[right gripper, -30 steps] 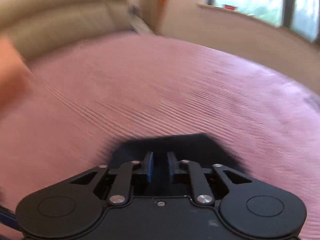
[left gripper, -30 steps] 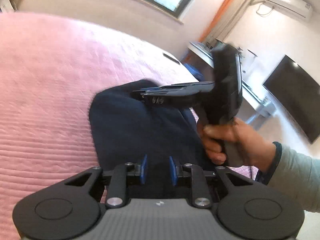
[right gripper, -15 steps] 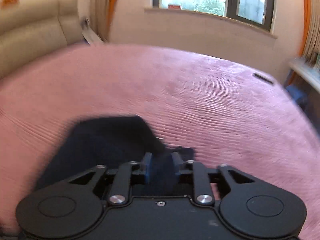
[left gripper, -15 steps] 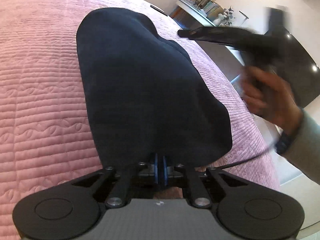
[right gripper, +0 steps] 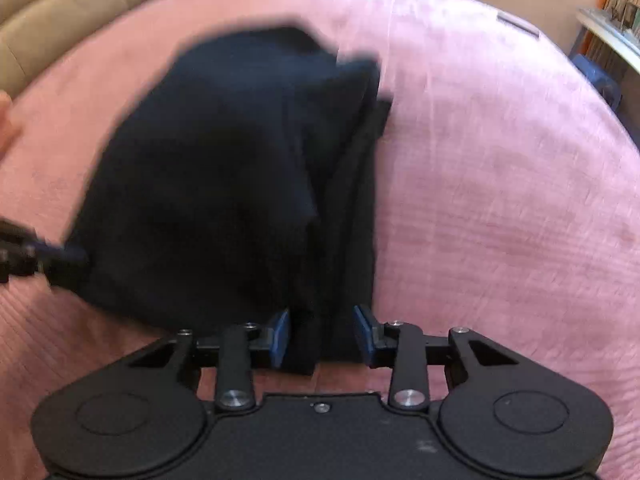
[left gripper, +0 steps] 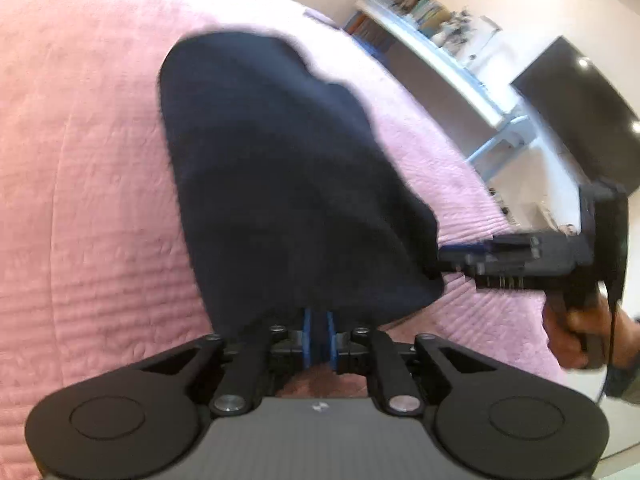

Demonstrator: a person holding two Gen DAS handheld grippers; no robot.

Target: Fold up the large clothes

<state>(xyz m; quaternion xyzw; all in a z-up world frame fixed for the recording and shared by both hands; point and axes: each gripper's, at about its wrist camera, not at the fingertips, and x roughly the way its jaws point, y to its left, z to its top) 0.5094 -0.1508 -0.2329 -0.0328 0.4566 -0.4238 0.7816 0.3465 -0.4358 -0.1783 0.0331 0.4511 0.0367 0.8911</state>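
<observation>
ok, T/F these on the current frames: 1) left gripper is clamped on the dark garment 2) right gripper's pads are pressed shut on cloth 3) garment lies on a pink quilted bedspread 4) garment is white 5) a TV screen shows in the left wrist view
1) True. The left gripper is shut on the near edge of the dark garment.
2) False. The right gripper stands open. Cloth lies between its pads, but they do not press on it; its jaws have just been closing.
3) True. It lies on the pink bedspread.
4) False. It is dark navy, near black.
5) True. The TV screen hangs on the wall at the right of that view.
</observation>
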